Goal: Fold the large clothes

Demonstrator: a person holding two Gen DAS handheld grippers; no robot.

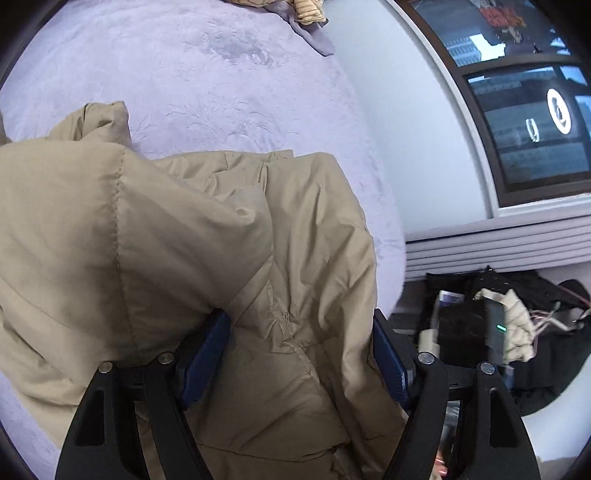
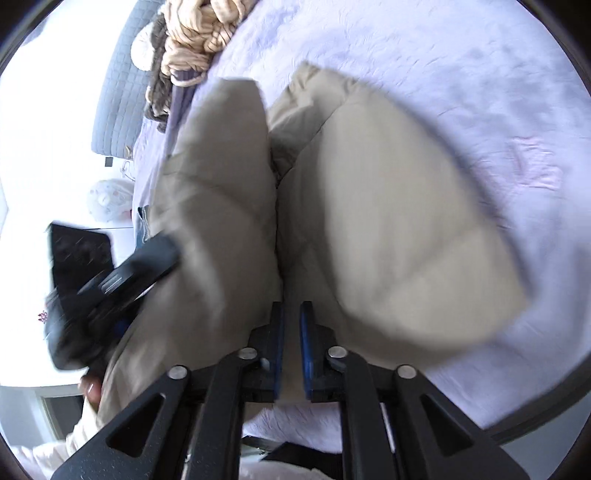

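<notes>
The right gripper's point(image 2: 291, 314) grip is being hidden by bulging folds of the blurred tan jacket point(image 2: 388, 221), while the left gripper point(image 2: 110, 280), left of it, is being smeared by motion.

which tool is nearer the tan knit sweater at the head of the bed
Hard to call. Left tool and right tool both sit on the beige puffer jacket, well short of the tan knit sweater.

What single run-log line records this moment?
step: folding | item: beige padded jacket on lilac bedspread | left gripper: jaws wide around jacket | right gripper: jaws shut on jacket
</notes>
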